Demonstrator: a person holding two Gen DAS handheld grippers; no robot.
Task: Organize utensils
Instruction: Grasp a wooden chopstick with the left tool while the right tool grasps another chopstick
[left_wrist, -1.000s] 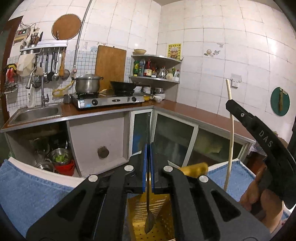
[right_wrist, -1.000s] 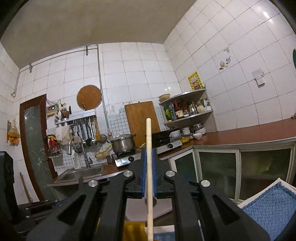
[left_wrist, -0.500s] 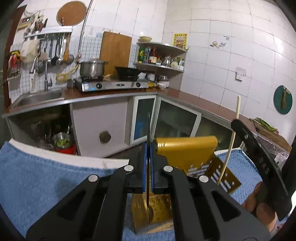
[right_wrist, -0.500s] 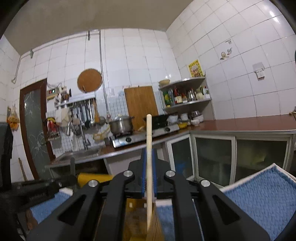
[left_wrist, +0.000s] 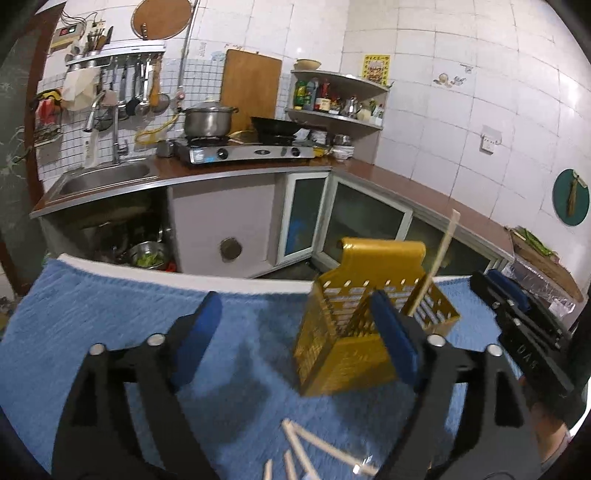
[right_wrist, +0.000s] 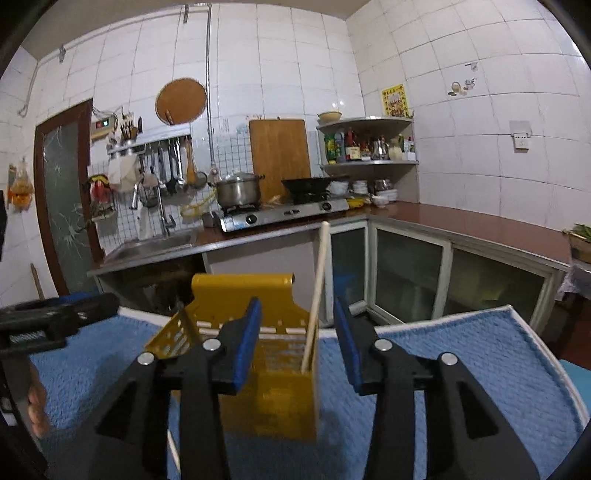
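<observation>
Left wrist view: the left gripper (left_wrist: 295, 325) is opening with nothing between its jaws. Just beyond it, the yellow utensil holder (left_wrist: 354, 332) stands on the blue towel (left_wrist: 122, 325) covering the tabletop, one chopstick (left_wrist: 436, 266) leaning inside. Several loose chopsticks (left_wrist: 303, 450) lie on the towel nearby (blurred, count unclear), so sorting is only partly done.

Right wrist view: the right gripper (right_wrist: 297, 343) is opening too, its pads clear of the chopstick (right_wrist: 316, 295) resting in the holder (right_wrist: 269, 398).

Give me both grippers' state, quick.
Left gripper: jaws opening, nothing between them.
Right gripper: jaws opening, chopstick released, standing in the yellow holder.
</observation>
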